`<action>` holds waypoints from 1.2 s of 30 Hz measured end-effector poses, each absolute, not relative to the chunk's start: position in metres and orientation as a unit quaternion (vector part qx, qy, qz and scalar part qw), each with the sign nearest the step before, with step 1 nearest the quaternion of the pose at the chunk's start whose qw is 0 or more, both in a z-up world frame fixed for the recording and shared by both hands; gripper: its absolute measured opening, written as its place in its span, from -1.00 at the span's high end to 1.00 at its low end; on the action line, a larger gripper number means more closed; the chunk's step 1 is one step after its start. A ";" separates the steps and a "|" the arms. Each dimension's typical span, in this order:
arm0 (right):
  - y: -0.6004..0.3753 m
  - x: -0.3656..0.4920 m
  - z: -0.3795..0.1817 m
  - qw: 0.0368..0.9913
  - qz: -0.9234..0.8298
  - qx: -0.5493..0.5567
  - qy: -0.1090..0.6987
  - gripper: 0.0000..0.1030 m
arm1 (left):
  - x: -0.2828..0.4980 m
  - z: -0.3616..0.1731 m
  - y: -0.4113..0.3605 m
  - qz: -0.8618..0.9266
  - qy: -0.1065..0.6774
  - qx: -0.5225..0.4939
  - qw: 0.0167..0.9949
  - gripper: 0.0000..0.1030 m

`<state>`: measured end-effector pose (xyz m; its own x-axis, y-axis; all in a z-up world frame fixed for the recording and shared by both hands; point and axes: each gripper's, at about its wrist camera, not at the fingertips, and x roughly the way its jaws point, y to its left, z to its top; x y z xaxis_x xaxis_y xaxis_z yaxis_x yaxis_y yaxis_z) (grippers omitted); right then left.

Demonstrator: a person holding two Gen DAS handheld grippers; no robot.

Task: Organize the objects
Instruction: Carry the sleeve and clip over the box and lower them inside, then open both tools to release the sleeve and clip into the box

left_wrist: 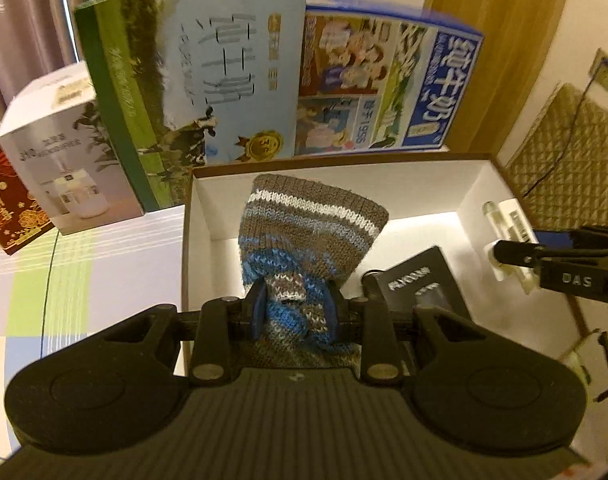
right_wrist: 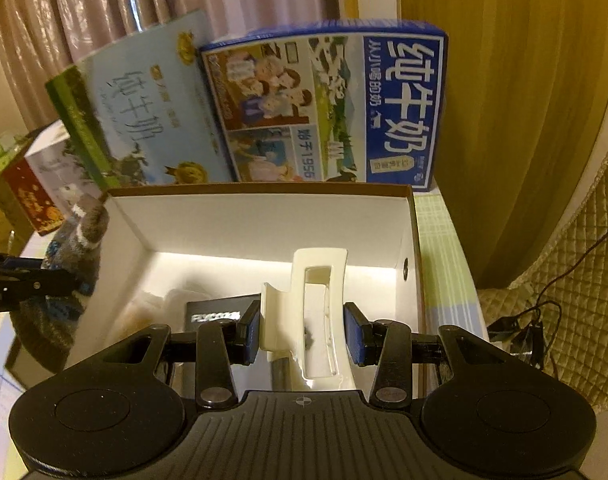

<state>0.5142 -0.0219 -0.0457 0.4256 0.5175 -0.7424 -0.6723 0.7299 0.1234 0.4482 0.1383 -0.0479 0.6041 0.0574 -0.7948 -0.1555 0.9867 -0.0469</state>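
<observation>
My left gripper is shut on a striped blue, grey and brown knitted sock, holding it over the near left part of an open white box with a brown rim. A black FLYCO case lies inside the box. My right gripper is shut on a white hair claw clip above the right half of the box. The sock and left gripper show at the left edge of the right wrist view. The right gripper with the clip enters the left wrist view from the right.
Two milk cartons, a green one and a blue one, stand behind the box. A white humidifier box and a red box sit at the left on a checked tablecloth. Quilted furniture with cables lies to the right.
</observation>
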 end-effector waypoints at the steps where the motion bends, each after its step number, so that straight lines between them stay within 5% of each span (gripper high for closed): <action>1: -0.020 0.518 -0.048 0.838 0.354 -0.097 0.404 0.24 | 0.455 -0.053 0.139 0.062 0.447 -0.054 0.891 0.51; 12: -0.005 0.547 -0.071 0.830 0.346 -0.106 0.425 0.24 | 0.506 -0.087 0.145 0.072 0.473 -0.043 0.877 0.32; 16: 0.001 0.551 -0.074 0.832 0.343 -0.121 0.419 0.24 | 0.512 -0.085 0.146 0.067 0.469 -0.040 0.880 -0.07; 27: 0.010 0.557 -0.074 0.836 0.345 -0.131 0.405 0.24 | 0.511 -0.081 0.145 0.064 0.462 -0.025 0.884 -0.16; 28: 0.011 0.556 -0.074 0.839 0.344 -0.132 0.401 0.22 | 0.510 -0.081 0.145 0.064 0.461 -0.024 0.885 -0.19; 31: 0.011 0.557 -0.071 0.845 0.340 -0.126 0.394 -0.30 | 0.507 -0.079 0.143 0.066 0.458 -0.015 0.886 -0.26; 36: 0.002 0.545 -0.057 0.847 0.355 -0.105 0.382 -0.38 | 0.496 -0.071 0.140 0.066 0.451 -0.008 0.890 -0.38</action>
